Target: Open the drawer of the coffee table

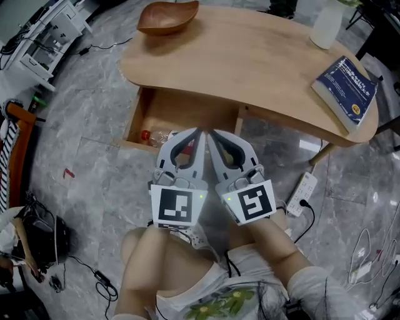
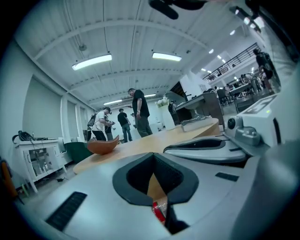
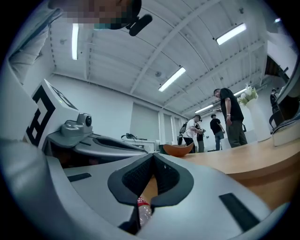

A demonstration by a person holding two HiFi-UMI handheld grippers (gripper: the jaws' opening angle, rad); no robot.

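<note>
Head view: left gripper (image 1: pixel 196 134) and right gripper (image 1: pixel 213 134) side by side, tips almost touching. Open drawer (image 1: pixel 181 112) of coffee table (image 1: pixel 250 62) just past tips; its front edge hidden under them. Bottle (image 1: pixel 153 137) left of left gripper, partly covered.

Left gripper view: jaws pressed together, pinching nothing. Drawer hard to make out; only bottle's red cap (image 2: pixel 159 212) peeks through gap. People stand far ahead, unseen from head.

Right gripper view: jaws pressed together, empty. Bottle (image 3: pixel 143 208) peeks below tips.

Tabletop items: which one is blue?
The book, lying flat at the table's right end; the bowl is brown wood, the container white.
</note>
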